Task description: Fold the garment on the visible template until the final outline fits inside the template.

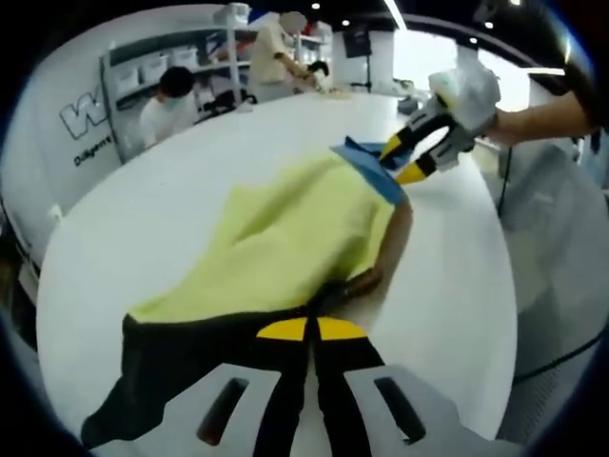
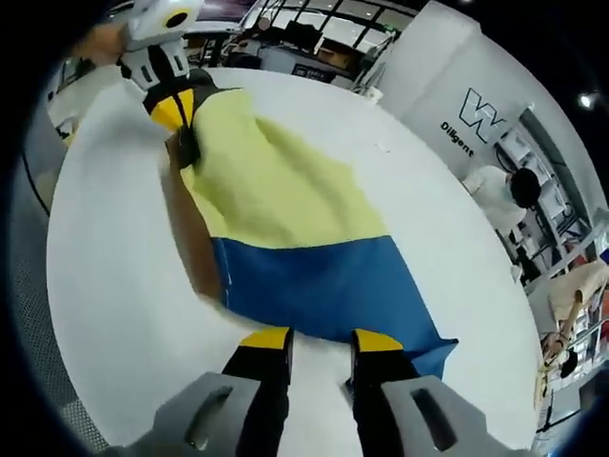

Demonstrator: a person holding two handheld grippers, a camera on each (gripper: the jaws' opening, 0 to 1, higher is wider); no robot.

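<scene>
While perhaps over a brown template (image 2: 195, 243), garment (image 2: 285, 205) on white table (image 2: 105, 286).

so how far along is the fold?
Early. Done: garment lies on the white table. In hand: left tool is shut on its black end; right tool, open, sits at the blue edge. Left: the folds. The brown template peeks out beneath.

A: Where is there room on the worktop (image 2: 105, 286)?
B: In the right gripper view, bare white from 7 to 10 o'clock and again at 2 to 4.
A: And what blocks the way?
B: The garment (image 2: 285, 209) across the middle, with the left gripper (image 2: 174, 112) at 11.
</scene>
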